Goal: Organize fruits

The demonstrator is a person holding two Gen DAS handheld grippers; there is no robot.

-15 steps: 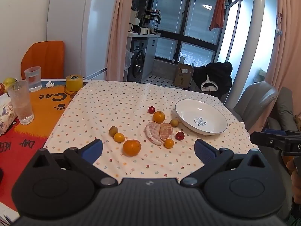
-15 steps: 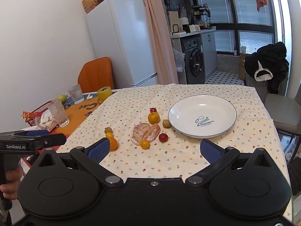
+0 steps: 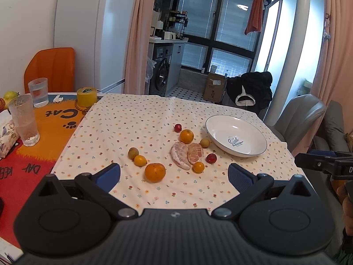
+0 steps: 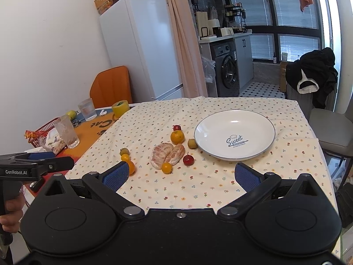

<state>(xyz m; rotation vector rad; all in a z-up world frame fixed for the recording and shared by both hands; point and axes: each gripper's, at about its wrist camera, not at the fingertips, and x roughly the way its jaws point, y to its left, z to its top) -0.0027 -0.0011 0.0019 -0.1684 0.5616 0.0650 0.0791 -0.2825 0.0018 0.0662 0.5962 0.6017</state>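
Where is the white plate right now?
The white plate sits empty on the floral tablecloth, right of the fruit cluster, a small yellow-green fruit beside its left rim.

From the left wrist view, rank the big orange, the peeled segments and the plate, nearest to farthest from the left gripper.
1. Big orange, just ahead of the left gripper, between its open fingers.
2. Peeled segments, beyond, slightly right.
3. Plate, farthest, on the right.

The right gripper (image 4: pixel 181 174) has its two blue fingers wide apart over the near edge of the flowery tablecloth (image 4: pixel 198 187). A white plate (image 4: pixel 253 119) sits on the cloth with nothing on it. Beside it lie peeled orange pieces (image 4: pixel 166 152), a round orange (image 4: pixel 177 137) and a red cherry (image 4: pixel 188 159).
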